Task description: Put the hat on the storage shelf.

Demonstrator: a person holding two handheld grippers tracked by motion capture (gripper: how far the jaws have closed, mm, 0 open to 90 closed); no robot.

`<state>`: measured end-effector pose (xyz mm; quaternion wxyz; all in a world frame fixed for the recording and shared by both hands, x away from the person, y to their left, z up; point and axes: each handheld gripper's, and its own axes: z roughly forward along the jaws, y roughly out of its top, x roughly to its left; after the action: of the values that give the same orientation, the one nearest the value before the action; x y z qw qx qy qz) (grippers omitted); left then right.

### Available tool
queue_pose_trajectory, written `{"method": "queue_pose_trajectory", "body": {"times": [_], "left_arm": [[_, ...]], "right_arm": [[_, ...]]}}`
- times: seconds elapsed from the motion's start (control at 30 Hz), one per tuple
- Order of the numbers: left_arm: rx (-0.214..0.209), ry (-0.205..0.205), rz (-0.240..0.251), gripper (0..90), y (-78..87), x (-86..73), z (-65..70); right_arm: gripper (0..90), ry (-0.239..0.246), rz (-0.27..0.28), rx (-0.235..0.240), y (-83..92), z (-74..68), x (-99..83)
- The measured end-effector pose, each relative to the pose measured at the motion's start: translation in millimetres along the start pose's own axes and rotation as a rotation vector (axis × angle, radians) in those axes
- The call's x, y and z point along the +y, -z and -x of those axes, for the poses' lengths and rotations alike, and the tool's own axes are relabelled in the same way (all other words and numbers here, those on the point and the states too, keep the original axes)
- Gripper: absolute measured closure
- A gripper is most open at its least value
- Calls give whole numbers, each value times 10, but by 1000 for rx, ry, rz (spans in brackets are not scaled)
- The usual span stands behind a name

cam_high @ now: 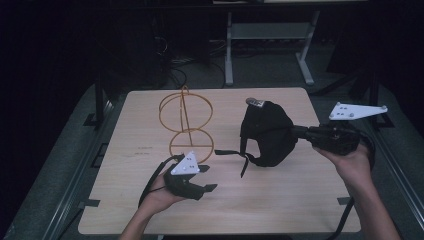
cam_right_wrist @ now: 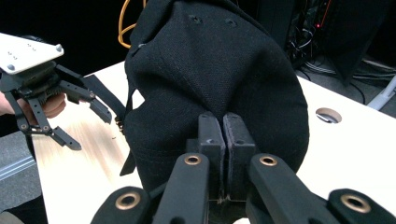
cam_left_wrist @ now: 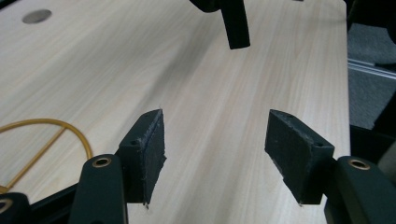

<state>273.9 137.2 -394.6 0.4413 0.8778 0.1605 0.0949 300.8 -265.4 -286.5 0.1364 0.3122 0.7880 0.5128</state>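
Note:
A black cap (cam_high: 267, 132) hangs just above the wooden table (cam_high: 280, 200), right of centre. My right gripper (cam_high: 296, 131) is shut on its fabric from the right. In the right gripper view the jaws (cam_right_wrist: 218, 122) pinch the cap (cam_right_wrist: 215, 70) at its near edge. A black strap (cam_high: 232, 152) trails from the cap to the left. My left gripper (cam_high: 210, 178) is open low over the table, its jaws pointing at that strap. Between its pads (cam_left_wrist: 144, 149) is bare wood, with the strap end (cam_left_wrist: 233, 23) farther ahead. The left gripper (cam_right_wrist: 91, 130) stands open beside the cap.
A gold wire stand (cam_high: 186, 120) made of two rings rises from the table's left half, close behind my left hand; part of its ring (cam_left_wrist: 51, 135) lies left of the jaws. A round hole (cam_right_wrist: 328, 115) is cut in the tabletop. A grey desk frame (cam_high: 270, 45) stands beyond the far edge.

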Motion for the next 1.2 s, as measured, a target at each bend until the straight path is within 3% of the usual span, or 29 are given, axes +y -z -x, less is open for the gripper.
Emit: {"method": "queue_pose_trajectory", "body": {"times": [0.63, 1.2], "left_arm": [[0, 7, -16, 358, -70, -70, -29], [-18, 30, -14, 357, -85, -117, -98]], "right_arm": [[880, 53, 1, 39, -226, -21, 541], [880, 97, 22, 101, -574, -124, 1104]]}}
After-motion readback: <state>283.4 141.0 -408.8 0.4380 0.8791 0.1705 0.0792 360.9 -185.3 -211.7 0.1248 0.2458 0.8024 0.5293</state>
